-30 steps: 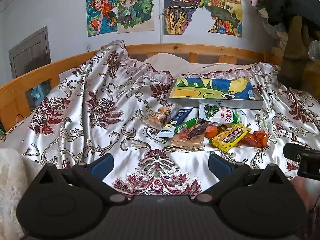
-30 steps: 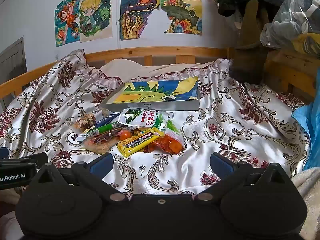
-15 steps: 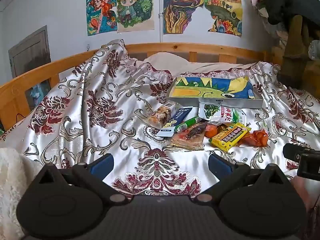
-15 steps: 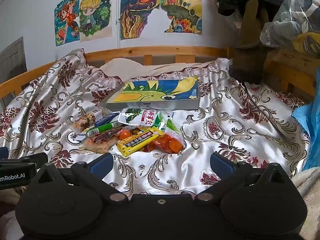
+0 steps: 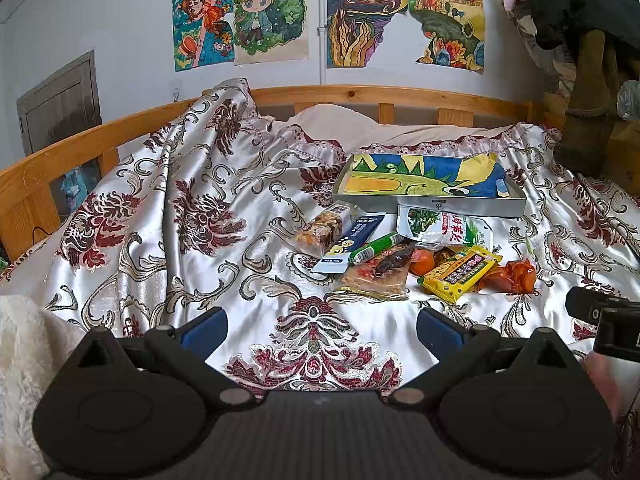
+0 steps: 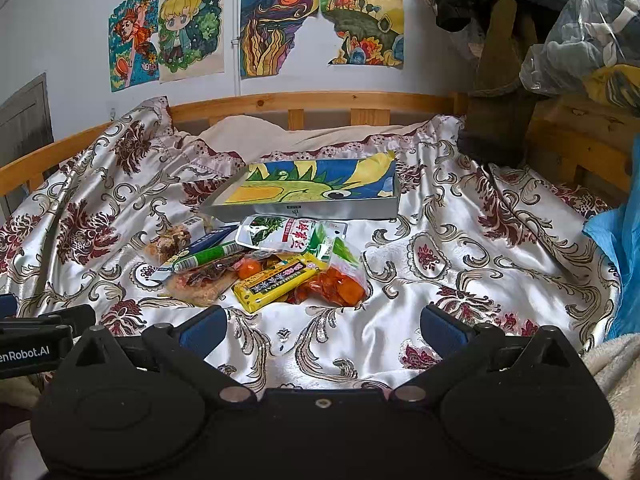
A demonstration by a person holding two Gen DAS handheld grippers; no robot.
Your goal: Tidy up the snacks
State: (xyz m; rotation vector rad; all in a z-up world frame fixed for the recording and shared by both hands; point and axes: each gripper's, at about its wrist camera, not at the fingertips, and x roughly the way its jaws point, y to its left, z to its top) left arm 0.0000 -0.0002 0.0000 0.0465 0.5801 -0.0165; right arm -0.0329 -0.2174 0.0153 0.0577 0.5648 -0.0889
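Both grippers, left gripper (image 5: pixel 320 326) and right gripper (image 6: pixel 322 324), hang wide open and empty above the near edge of the bed (image 5: pixel 200 208), probably poised before a first pick. Snacks lie heaped mid-bed just in front of the shallow tray (image 6: pixel 308 210), likely their destination: yellow bar (image 6: pixel 276 280), green sausage stick (image 6: pixel 208 256), orange packet (image 6: pixel 340 286). Overlapping wrappers hide what lies underneath.
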